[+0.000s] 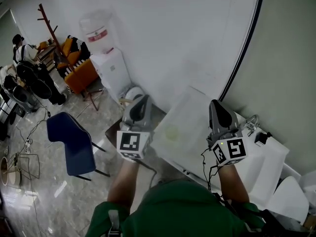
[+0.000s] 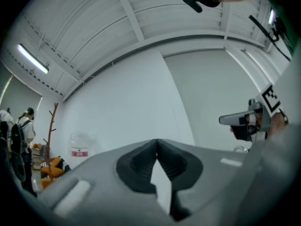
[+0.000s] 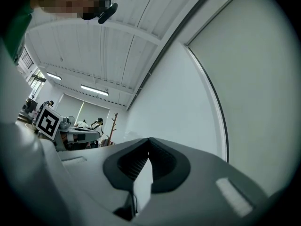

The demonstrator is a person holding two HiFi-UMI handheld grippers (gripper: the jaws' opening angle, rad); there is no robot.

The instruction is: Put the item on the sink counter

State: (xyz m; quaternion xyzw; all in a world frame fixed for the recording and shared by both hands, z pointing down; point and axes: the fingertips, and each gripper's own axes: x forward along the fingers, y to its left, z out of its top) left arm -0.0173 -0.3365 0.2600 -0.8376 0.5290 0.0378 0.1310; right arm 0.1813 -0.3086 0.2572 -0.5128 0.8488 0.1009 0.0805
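I hold both grippers raised in front of me, tilted up toward the white wall. In the head view my left gripper (image 1: 140, 101) stands over the floor just left of the white sink counter (image 1: 190, 132), and its jaws are shut with nothing between them. My right gripper (image 1: 217, 106) hangs above the counter's right part, also shut and empty. In the left gripper view the pads (image 2: 141, 166) meet at the tip with only wall and ceiling beyond. The right gripper view shows its pads (image 3: 162, 161) closed the same way. I see no loose item held by either gripper.
A faucet (image 1: 252, 122) stands at the counter's right end. A water dispenser (image 1: 109, 63) stands against the wall on the left, with a blue chair (image 1: 69, 139), an orange seat (image 1: 79, 73) and a coat rack (image 1: 48, 23) further left. People sit at the far left.
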